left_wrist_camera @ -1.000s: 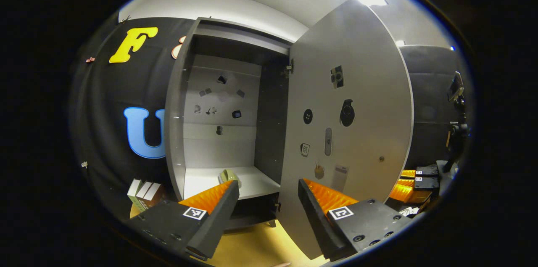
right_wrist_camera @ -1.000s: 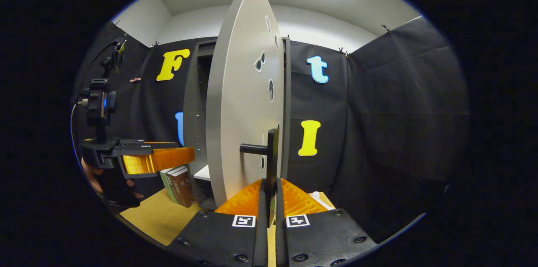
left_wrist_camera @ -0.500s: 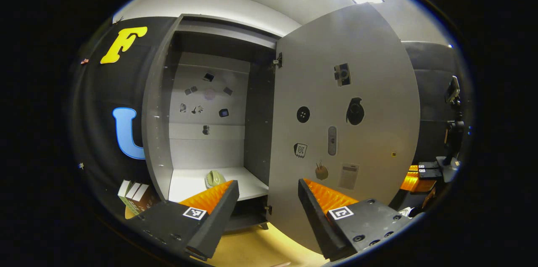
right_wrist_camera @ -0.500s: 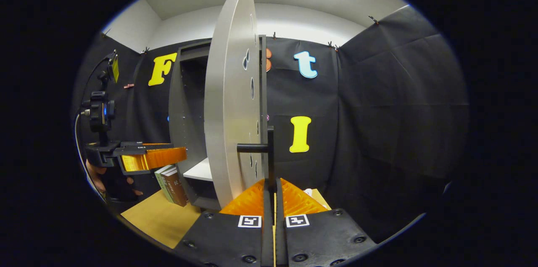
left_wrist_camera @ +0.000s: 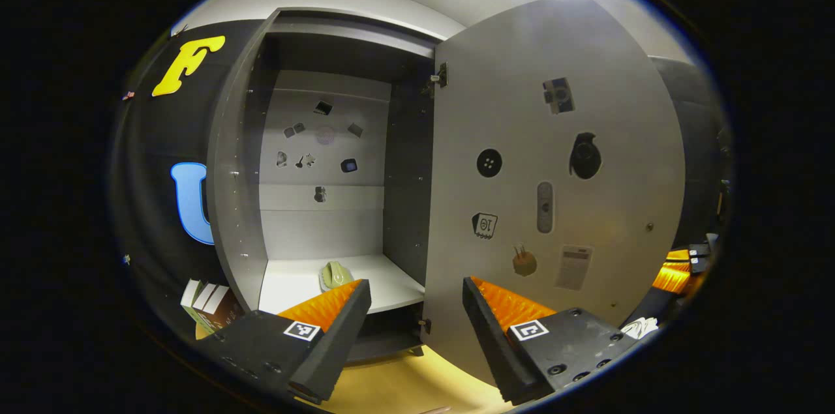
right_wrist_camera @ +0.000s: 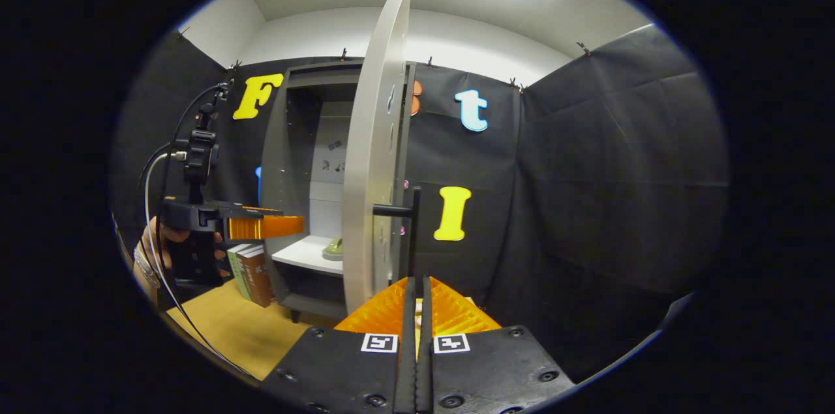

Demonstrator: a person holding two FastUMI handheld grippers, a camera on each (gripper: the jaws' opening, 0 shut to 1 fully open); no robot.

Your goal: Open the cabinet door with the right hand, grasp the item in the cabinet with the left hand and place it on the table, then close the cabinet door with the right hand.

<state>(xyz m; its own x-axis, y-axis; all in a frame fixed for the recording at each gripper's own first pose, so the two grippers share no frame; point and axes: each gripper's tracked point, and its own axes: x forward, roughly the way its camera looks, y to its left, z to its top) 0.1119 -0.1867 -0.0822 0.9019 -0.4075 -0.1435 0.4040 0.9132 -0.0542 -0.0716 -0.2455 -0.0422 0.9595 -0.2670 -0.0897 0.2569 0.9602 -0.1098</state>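
1. Your right hand-held gripper (right_wrist_camera: 415, 287) is pinching the door handle (right_wrist_camera: 413, 231); the cabinet door (left_wrist_camera: 554, 205) stands open.
2. Your left hand-held gripper (left_wrist_camera: 416, 310) is spread, facing the green item (left_wrist_camera: 334, 274) on the cabinet shelf (left_wrist_camera: 391, 283).

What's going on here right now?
A person is working a cabinet with two grippers. The right gripper is shut on the handle of the door, which stands wide open. The left gripper hovers open in front of the cabinet, facing a small green item that sits untouched on the shelf. The grasp has not begun.
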